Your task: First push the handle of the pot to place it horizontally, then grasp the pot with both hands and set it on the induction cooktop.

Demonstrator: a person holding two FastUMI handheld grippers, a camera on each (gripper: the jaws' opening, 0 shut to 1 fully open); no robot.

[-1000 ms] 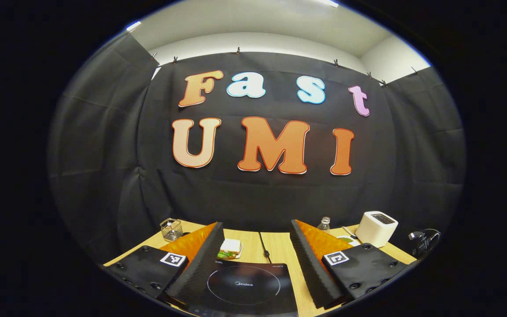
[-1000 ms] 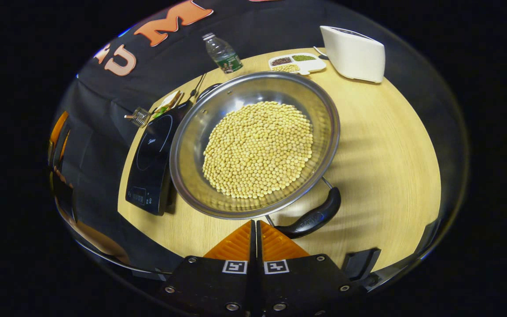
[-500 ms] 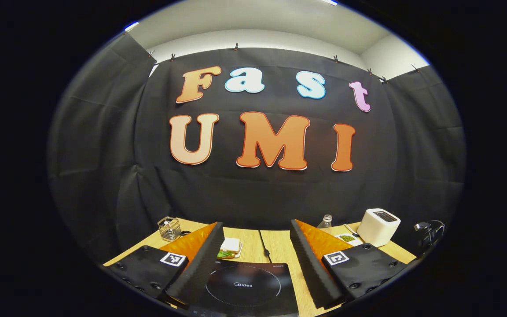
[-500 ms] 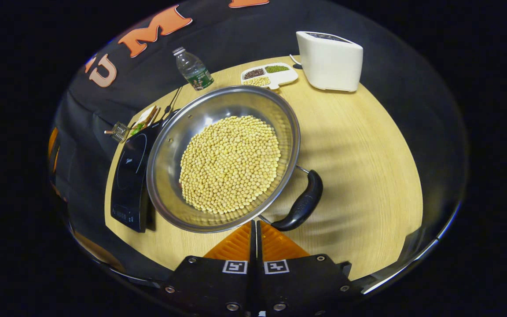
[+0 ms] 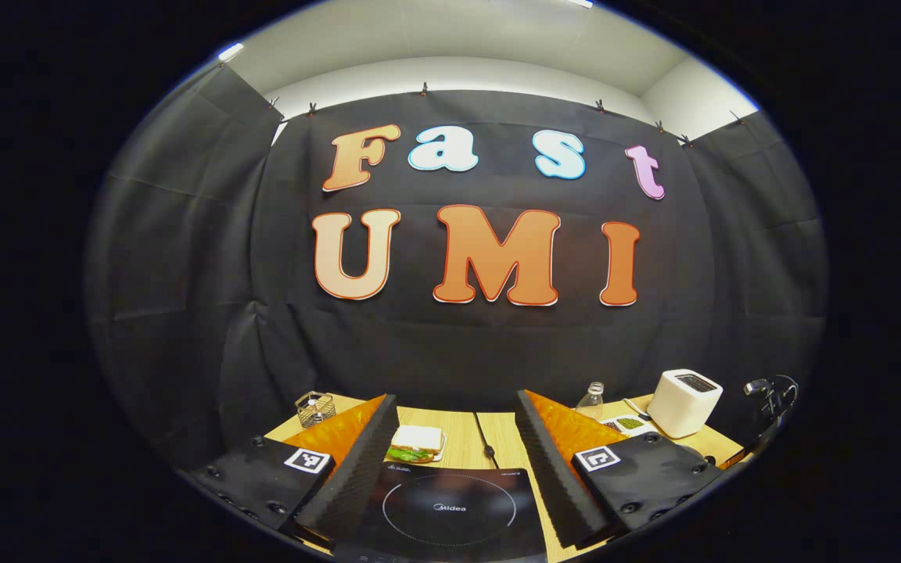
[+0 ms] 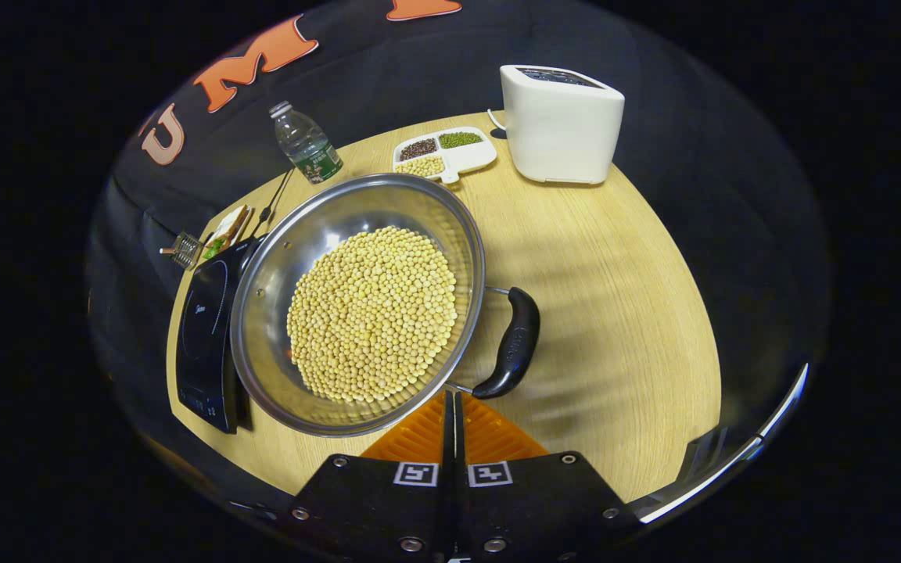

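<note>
Steel pot point(image 6: 357, 301), full of yellow beans point(image 6: 372, 313)

A wooden table point(image 6: 615, 297) carried a pot point(image 6: 263, 313) of beans beside a cooktop point(image 6: 204, 328) at its left edge; a bottle point(image 6: 306, 152), tray point(image 6: 466, 156) and toaster point(image 6: 560, 125) lined the far edge.

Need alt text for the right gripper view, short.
A steel pot full of yellow beans sits on a wooden table beside a black induction cooktop. The shut tongs are close to its black handle.
</note>
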